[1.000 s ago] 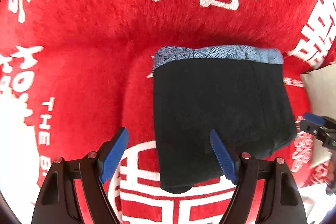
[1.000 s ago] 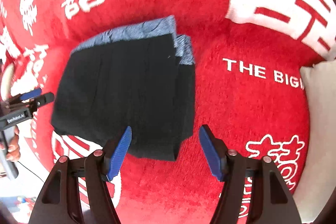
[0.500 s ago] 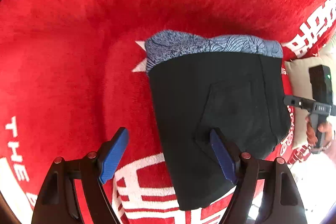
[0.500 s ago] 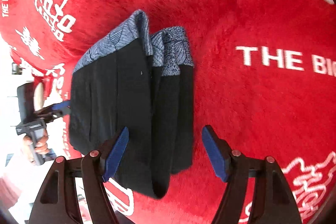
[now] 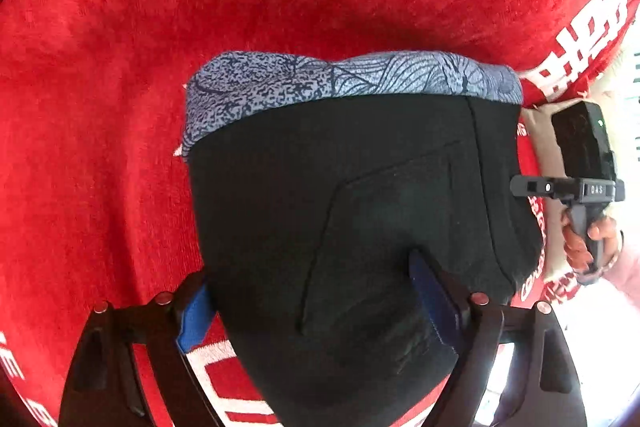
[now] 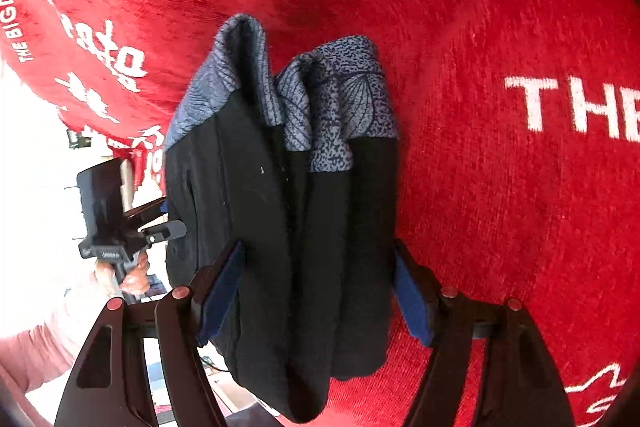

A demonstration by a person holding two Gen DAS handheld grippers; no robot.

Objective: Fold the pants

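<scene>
Through my left wrist camera I see the folded black pants with a blue-grey leaf-patterned waistband (image 5: 352, 227) lying on the red plush blanket with white lettering (image 5: 120, 67), waistband at the far end. My left gripper (image 5: 316, 299) straddles the near end of the bundle: its blue-padded fingers (image 5: 432, 303) stand wide apart, one at each side of the cloth, the left pad partly hidden behind the fabric edge. They are not pressed together on it. A stitched pocket outline shows on the top layer.

To the right in that view, my right gripper (image 5: 528, 185) sits just beside the bundle's right edge, with a hand (image 5: 592, 247) on its handle.

From the right wrist camera the pants (image 6: 288, 211) appear as several stacked layers seen edge-on, the patterned waistband folds at the far end. My right gripper (image 6: 316, 291) also has its blue pads (image 6: 412, 303) spread wide, flanking the near end of the stack without squeezing it. At the left of this view the left gripper (image 6: 160, 225) is near the bundle's left edge; whether it touches the cloth I cannot tell. A cream cushion (image 5: 540, 131) lies past the blanket's right side.
</scene>
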